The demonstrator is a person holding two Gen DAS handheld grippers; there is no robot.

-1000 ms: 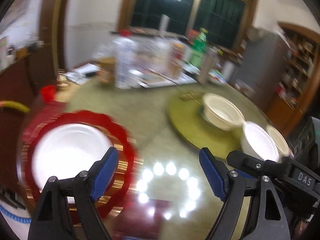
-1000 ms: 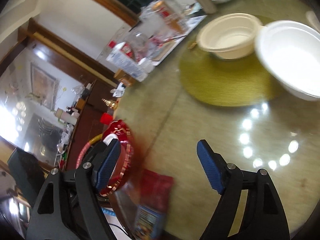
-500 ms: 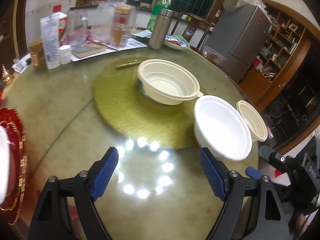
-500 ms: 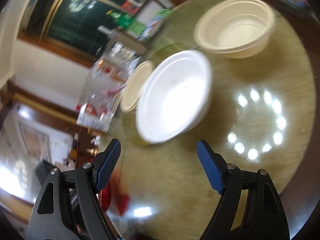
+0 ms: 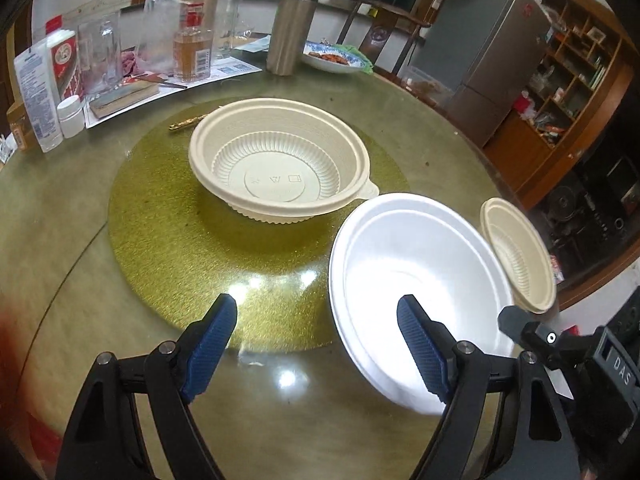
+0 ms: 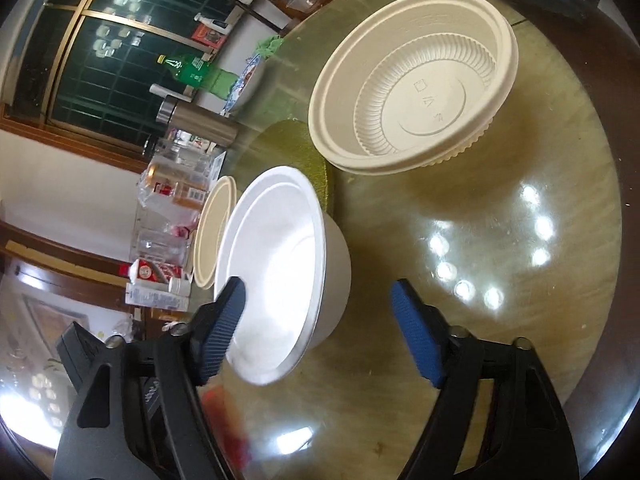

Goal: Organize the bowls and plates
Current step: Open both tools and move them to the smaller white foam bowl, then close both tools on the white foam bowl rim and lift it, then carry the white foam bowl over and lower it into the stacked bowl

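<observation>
A white bowl (image 5: 416, 264) stands on the glass table at the edge of the gold turntable mat (image 5: 168, 216). A large cream ribbed bowl (image 5: 280, 160) sits on the mat, and a smaller cream bowl (image 5: 520, 252) stands close beside the white one. My right gripper (image 6: 320, 304) straddles the near wall of the white bowl (image 6: 288, 240). One of its fingers (image 6: 224, 320) is inside the rim and the other is outside, clear of the wall, as the jaws are closing. My left gripper (image 5: 318, 328) hangs open above the white bowl's left rim and holds nothing.
Along the table's far side stand a steel flask (image 5: 290, 28), a wrapped bottle (image 5: 192, 36), glass jars, cartons (image 5: 38, 92) and a dish of food (image 5: 332, 58). A fridge (image 5: 488, 64) and wooden shelves stand beyond the table's right edge. A red blur shows at lower left.
Both views have swung from the red plate with its white dish over to the bowls. My right gripper has rolled, come up to the white bowl, and its jaws have narrowed around the wall.
</observation>
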